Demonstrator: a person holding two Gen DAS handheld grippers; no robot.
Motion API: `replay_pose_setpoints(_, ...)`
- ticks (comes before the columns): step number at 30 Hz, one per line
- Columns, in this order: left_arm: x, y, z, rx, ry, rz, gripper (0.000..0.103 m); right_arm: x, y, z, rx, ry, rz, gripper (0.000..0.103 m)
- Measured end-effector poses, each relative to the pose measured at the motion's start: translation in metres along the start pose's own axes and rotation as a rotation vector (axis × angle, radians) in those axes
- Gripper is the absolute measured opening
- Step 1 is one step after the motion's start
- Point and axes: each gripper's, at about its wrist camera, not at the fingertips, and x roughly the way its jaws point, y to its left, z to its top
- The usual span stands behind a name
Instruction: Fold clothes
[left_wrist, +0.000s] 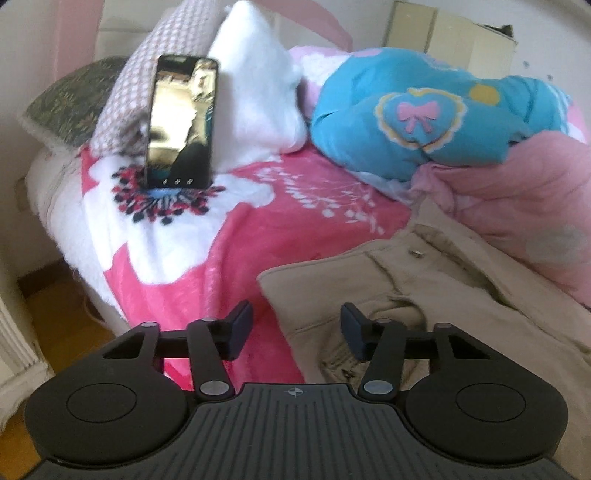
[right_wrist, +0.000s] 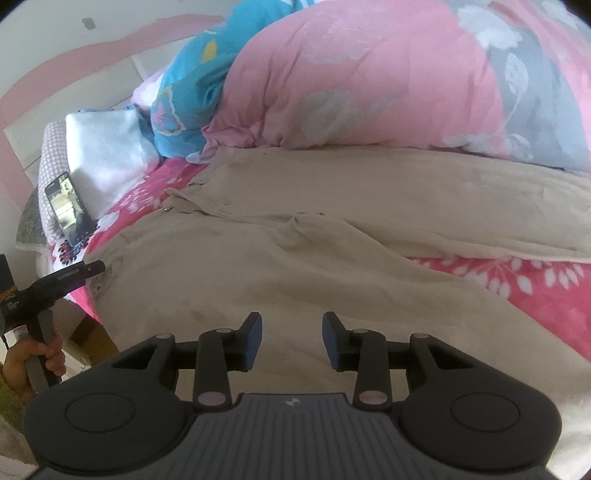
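Observation:
Beige trousers (left_wrist: 424, 295) lie spread on the bed, waist with a metal button (left_wrist: 416, 253) toward the pillows. In the left wrist view my left gripper (left_wrist: 295, 328) hovers at the trousers' waist corner, jaws apart; the right finger is over the fabric, the left over the pink blanket, and nothing is pinched. In the right wrist view the trousers (right_wrist: 258, 258) fill the middle, and my right gripper (right_wrist: 292, 339) stands open just above one leg. The left gripper (right_wrist: 94, 266) shows at the far left there, held by a hand (right_wrist: 37, 358).
A phone (left_wrist: 181, 122) leans upright against a white pillow (left_wrist: 255, 92). A blue patterned quilt (left_wrist: 406, 110) and a pink duvet (right_wrist: 369, 74) are bunched behind the trousers. The pink floral blanket (left_wrist: 221, 240) covers the bed, whose edge drops to a wooden floor (left_wrist: 62, 332) at left.

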Motion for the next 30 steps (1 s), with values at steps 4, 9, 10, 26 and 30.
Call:
replay_pose_setpoints(4, 0.001, 0.006, 0.001, -0.033, 0.008, -0.010, 0.033, -0.003, 0.001, -0.004, 0.007, -0.001, -0.010, 0.038)
replay_pose_setpoints(9, 0.002, 0.009, 0.005, -0.046, -0.001, 0.045, 0.029, -0.005, 0.003, -0.005, 0.009, -0.002, -0.011, 0.038)
replay_pose_setpoints(10, 0.002, 0.011, 0.006, -0.049, -0.002, 0.050, 0.030, -0.005, 0.004, -0.005, 0.007, -0.003, -0.009, 0.038)
replay_pose_setpoints(26, -0.051, 0.001, 0.005, 0.055, -0.063, 0.021, 0.040, -0.009, 0.007, -0.019, 0.001, -0.008, 0.009, 0.039)
replay_pose_setpoints(30, -0.062, -0.024, 0.001, 0.130, -0.058, -0.039, 0.048, -0.013, 0.005, -0.029, -0.020, 0.002, -0.024, 0.039)
